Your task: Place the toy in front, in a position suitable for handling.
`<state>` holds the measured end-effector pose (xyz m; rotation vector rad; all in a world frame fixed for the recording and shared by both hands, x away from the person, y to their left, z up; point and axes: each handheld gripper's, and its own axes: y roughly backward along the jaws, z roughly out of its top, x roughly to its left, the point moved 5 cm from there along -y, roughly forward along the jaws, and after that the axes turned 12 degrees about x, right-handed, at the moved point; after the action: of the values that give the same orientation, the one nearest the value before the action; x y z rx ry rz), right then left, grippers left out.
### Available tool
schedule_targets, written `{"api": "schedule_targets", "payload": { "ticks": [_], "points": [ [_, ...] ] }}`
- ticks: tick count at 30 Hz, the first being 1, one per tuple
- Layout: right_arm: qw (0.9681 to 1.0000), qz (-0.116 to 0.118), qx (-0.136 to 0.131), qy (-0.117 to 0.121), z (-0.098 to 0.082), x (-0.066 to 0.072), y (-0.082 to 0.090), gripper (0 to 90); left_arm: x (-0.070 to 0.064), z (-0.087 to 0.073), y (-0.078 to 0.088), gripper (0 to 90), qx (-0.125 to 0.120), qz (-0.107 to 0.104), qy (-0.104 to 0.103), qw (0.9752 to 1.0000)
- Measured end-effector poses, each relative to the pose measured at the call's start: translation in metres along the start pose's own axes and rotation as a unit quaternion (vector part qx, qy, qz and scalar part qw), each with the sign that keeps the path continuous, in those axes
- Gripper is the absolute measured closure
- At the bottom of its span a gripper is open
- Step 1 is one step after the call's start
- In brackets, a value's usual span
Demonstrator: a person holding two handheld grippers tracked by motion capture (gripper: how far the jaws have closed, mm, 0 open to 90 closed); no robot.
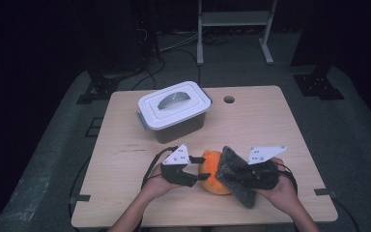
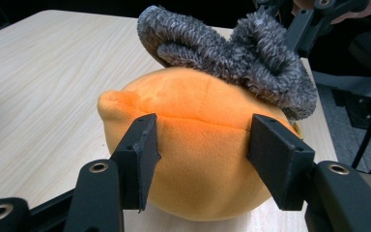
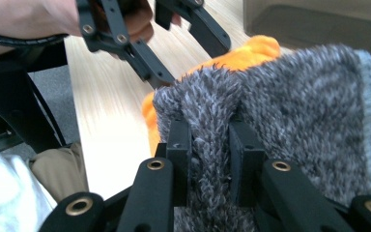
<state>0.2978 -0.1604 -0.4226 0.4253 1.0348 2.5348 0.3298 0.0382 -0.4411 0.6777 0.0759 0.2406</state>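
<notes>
The orange plush toy (image 1: 212,176) lies on the table (image 1: 270,125) near its front edge; the left gripper (image 2: 203,154) has its jaws on both sides of it, pressing its flanks; the right gripper (image 3: 211,145) is closed on the grey fuzzy cloth (image 3: 294,111), which lies draped over the toy.

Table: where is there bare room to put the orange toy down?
The table is bare right of the lidded box, and along the left edge beside it. It's crowded at the near middle, where both grippers meet around the orange plush toy and grey fuzzy cloth.
</notes>
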Motion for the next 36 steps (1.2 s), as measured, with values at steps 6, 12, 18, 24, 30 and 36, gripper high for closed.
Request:
{"api": "schedule_targets", "payload": {
  "ticks": [6,12,18,24,30,36],
  "points": [
    [0.9993,0.002,0.012,0.034,0.009,0.014,-0.008,73.1,0.003,-0.002,0.000,41.4,0.003,0.001,0.007,1.0000],
    [0.9979,0.020,0.037,0.049,-0.002,0.013,-0.008,73.0,0.003,-0.003,0.000,41.1,0.002,-0.006,0.008,0.9999],
    [0.9999,-0.001,-0.006,0.016,0.006,0.000,0.004,73.1,0.002,-0.003,0.000,40.7,-0.001,-0.015,0.003,0.9999],
    [0.9998,0.015,0.005,0.012,0.001,0.000,-0.006,73.1,0.002,0.002,0.004,30.7,-0.003,-0.018,0.015,0.9997],
    [0.9989,0.035,0.015,0.027,0.002,0.010,-0.012,73.2,0.000,-0.001,0.001,32.8,0.005,-0.006,0.006,1.0000],
    [0.9995,0.009,-0.031,-0.006,0.012,-0.007,0.006,73.3,-0.005,-0.001,-0.001,34.1,0.007,-0.012,-0.019,0.9997]
  ]
}}
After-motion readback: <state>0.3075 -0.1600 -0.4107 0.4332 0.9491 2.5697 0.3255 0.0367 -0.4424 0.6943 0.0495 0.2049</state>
